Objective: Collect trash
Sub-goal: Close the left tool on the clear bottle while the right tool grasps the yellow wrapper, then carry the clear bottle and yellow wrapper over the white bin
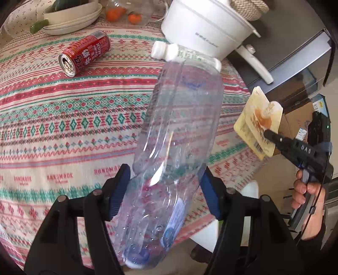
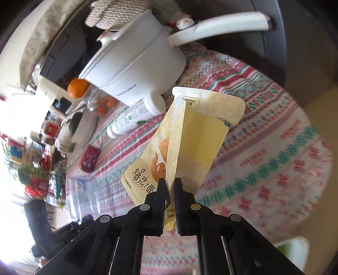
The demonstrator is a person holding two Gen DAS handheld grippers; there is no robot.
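Observation:
My left gripper [image 1: 164,179] is shut on a clear empty plastic bottle [image 1: 179,127] and holds it above the patterned tablecloth [image 1: 63,118]. My right gripper [image 2: 170,184] is shut on a yellow snack wrapper [image 2: 190,135], held over the table's right edge; the gripper [image 1: 267,133] and wrapper [image 1: 257,114] also show in the left wrist view. A red drink can [image 1: 84,52] lies on its side at the far left; it also shows in the right wrist view [image 2: 89,158]. A white bottle [image 1: 169,51] lies beside the pot, seen too in the right wrist view [image 2: 135,116].
A white electric pot [image 1: 202,27] with a long handle stands at the table's far right. Stacked cream bowls [image 1: 69,19] and oranges [image 1: 135,18] sit at the far edge. A cardboard box [image 1: 295,120] and grey cabinet [image 1: 295,52] stand beyond the table.

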